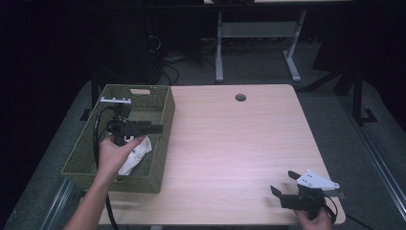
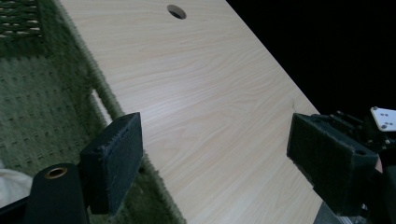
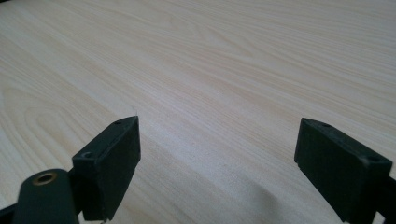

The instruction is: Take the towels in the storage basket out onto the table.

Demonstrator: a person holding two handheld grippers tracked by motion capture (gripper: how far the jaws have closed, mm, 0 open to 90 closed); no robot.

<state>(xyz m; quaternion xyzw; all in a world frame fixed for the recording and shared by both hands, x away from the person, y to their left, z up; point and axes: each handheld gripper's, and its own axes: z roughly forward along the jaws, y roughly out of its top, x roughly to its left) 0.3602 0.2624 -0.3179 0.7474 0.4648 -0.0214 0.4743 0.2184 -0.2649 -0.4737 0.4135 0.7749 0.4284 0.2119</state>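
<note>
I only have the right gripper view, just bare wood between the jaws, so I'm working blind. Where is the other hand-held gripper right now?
Observer: The left hand-held gripper hangs over the green woven basket at the table's left side, jaws open.
Operator: Anything in that basket?
Observer: A white cloth lies on its floor, just under the person's left hand.
Operator: And where is my own gripper on the table?
Observer: The right hand-held gripper is at the near right corner of the table, jaws open and nothing between them.
Operator: Anything else on the tabletop?
Observer: A round cable hole near the far edge.
</note>
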